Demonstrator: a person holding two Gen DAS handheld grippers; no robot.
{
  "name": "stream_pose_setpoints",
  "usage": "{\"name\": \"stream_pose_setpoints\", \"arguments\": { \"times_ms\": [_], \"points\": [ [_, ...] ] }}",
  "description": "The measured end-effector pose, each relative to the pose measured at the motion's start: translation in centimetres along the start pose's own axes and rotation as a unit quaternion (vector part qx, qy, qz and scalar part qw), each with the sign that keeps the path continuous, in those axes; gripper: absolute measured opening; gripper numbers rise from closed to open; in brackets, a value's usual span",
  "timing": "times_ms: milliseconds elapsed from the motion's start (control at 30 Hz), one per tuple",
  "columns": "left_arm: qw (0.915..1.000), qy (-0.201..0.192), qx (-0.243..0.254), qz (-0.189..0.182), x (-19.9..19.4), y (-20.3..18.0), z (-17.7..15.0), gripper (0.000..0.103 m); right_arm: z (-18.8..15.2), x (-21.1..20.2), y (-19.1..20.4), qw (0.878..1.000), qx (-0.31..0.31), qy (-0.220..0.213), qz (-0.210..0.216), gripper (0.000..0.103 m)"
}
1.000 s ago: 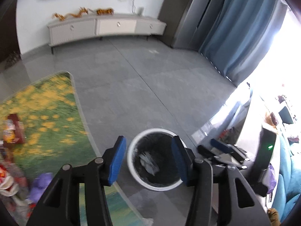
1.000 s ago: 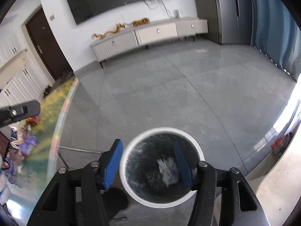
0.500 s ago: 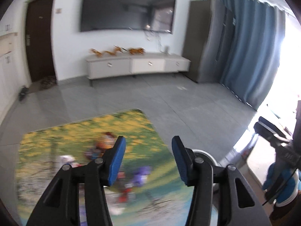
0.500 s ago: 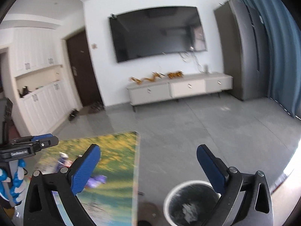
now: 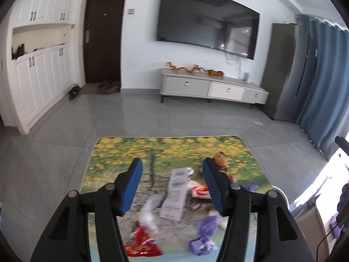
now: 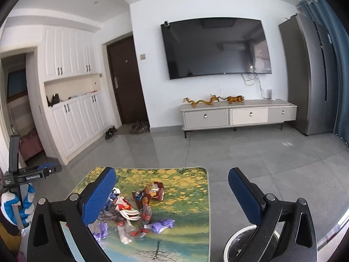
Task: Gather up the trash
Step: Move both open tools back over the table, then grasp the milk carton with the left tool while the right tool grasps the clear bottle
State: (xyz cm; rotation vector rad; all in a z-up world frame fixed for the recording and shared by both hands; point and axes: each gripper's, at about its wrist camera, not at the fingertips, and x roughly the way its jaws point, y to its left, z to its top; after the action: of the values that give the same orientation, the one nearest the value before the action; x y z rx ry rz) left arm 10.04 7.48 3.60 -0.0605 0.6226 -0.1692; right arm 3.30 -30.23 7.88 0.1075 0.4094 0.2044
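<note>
A pile of trash lies on a table with a yellow-flower top [image 5: 174, 148]. It holds a white carton [image 5: 176, 194], a red packet [image 5: 141, 246], purple wrappers [image 5: 205, 224] and an orange snack bag [image 5: 220, 161]. My left gripper [image 5: 172, 185] hovers above the carton, its jaws opening with nothing between them. My right gripper [image 6: 172, 196] stands wide open and empty over the same table [image 6: 185, 196], above the snack bag [image 6: 152, 192] and a purple wrapper [image 6: 161, 223]. The white-rimmed bin [image 6: 231, 244] sits on the floor, partly hidden behind the right finger.
The left gripper [image 6: 51, 168], held by a blue-and-white gloved hand [image 6: 13, 207], shows at the left edge of the right wrist view. Grey tiled floor stretches to a TV stand [image 6: 237, 115], a dark door [image 6: 126, 83] and white cabinets [image 6: 74, 118]. Blue curtains [image 5: 322, 76] hang on the right.
Both grippers rose from over the bin and swung to the table with the trash pile. The right jaws spread wide. Crumpled paper stays in the bin.
</note>
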Motion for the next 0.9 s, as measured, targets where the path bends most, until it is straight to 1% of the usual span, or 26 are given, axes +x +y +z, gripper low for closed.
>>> {"name": "stream_pose_setpoints", "arguments": {
  "times_ms": [100,200,267,367,500,533,600,667,833,900],
  "points": [
    [0.9999,0.013,-0.008,0.002,0.7,1.2,-0.5,0.055,-0.5,1.1,1.7,1.0,-0.009,0.017,0.009,0.103],
    [0.9994,0.036,-0.006,-0.001,2.4,1.5,-1.1,0.055,-0.9,3.0,2.7,0.999,-0.013,0.037,0.019,0.103],
    [0.9983,0.057,0.004,-0.004,4.0,1.2,-1.7,0.055,-1.5,4.5,3.1,0.998,-0.012,0.054,0.029,0.103],
    [0.9953,0.095,0.011,-0.013,6.8,0.5,-2.8,0.055,-2.7,7.9,3.5,0.994,-0.007,0.093,0.052,0.102],
    [0.9897,0.14,0.015,-0.027,10.4,-0.2,-3.7,0.055,-4.7,11.9,3.7,0.987,-0.004,0.142,0.074,0.086],
    [0.9879,0.151,0.018,-0.028,11.4,-0.4,-4.0,0.055,-5.2,12.9,3.7,0.985,-0.003,0.154,0.078,0.084],
    [0.9853,0.167,0.025,-0.029,12.8,-0.9,-4.4,0.055,-6.3,14.8,3.6,0.981,0.002,0.175,0.084,0.074],
    [0.9813,0.186,0.036,-0.032,14.4,-1.6,-4.9,0.055,-7.4,16.7,3.5,0.976,0.011,0.198,0.092,0.069],
    [0.9734,0.219,0.061,-0.028,17.1,-2.6,-6.0,0.055,-10.1,20.7,3.6,0.964,0.014,0.249,0.097,0.066],
    [0.9715,0.227,0.063,-0.024,18.0,-2.6,-6.3,0.055,-11.1,21.9,3.5,0.959,0.017,0.264,0.099,0.063]
  ]
}}
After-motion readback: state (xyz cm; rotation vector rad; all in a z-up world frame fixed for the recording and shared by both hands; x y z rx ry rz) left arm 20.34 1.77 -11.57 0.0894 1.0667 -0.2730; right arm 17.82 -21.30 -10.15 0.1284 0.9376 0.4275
